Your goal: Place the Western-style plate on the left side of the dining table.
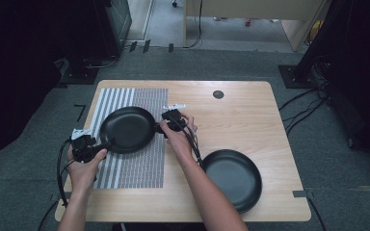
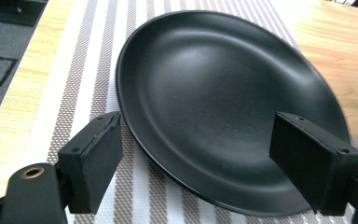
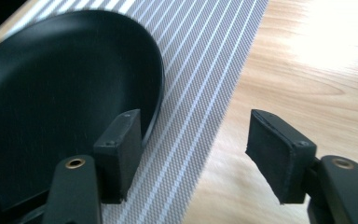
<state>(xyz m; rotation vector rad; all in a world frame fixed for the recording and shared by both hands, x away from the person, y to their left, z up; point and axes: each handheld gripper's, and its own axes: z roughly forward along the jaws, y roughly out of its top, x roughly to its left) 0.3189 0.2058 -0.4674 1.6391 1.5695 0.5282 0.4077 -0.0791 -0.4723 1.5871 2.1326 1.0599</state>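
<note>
A black plate [image 1: 127, 129] lies on a striped placemat [image 1: 139, 168] on the left half of the wooden table. My left gripper [image 1: 104, 143] is at the plate's near left rim, held from below by a hand. In the left gripper view the plate [image 2: 223, 107] lies between and beyond the open left gripper [image 2: 196, 140]; neither pad touches it. My right gripper [image 1: 161, 127] is at the plate's right rim. In the right gripper view the right gripper [image 3: 196, 130] is open, one jaw over the plate's edge [image 3: 65, 93], the other over bare wood.
A second black plate [image 1: 231, 178] rests on the bare wood at the front right, beside the right forearm. The table [image 1: 241, 110] has a small dark round cap [image 1: 218, 94] near its far edge. Cables trail from both grippers.
</note>
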